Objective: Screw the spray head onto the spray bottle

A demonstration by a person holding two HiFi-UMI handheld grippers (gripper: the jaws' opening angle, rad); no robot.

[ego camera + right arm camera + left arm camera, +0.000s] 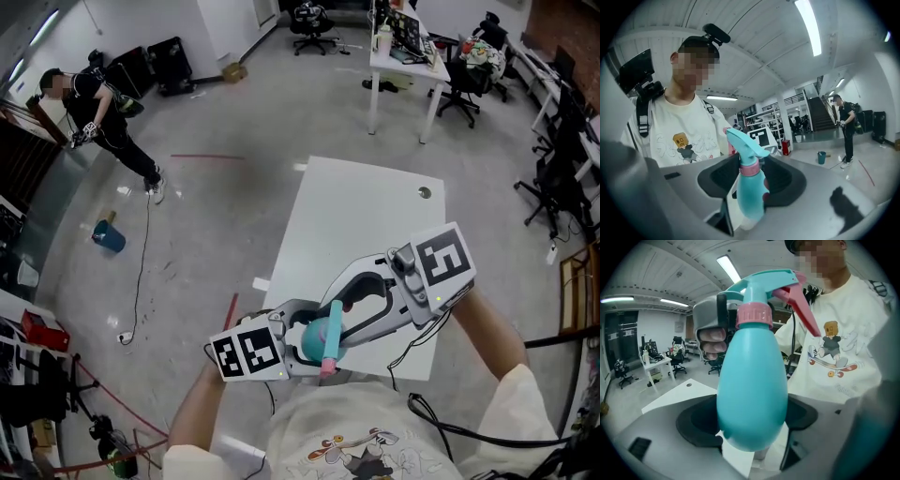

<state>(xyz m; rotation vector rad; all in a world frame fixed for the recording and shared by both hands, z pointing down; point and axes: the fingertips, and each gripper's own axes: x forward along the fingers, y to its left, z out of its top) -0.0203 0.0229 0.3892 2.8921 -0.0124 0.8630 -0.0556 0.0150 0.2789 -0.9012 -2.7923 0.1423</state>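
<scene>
A teal spray bottle [307, 343] [752, 394] is held in the air above the near edge of the white table [366, 225]. My left gripper [286, 345] [752, 427] is shut on its wide body. The teal spray head [764, 280] [740, 143], with a pink collar [753, 315] [750, 169] and a pink trigger [801, 310], sits on the bottle's neck. My right gripper [339, 323] [750, 180] reaches in from the right, its pads closed against the collar. The bottle hides the far pad in the left gripper view.
A person in black [98, 103] [846, 126] stands far left on the floor, with a blue bucket [110, 236] nearby. Another desk [408, 66] and office chairs [464, 84] are at the back. The table has a cable hole [425, 192].
</scene>
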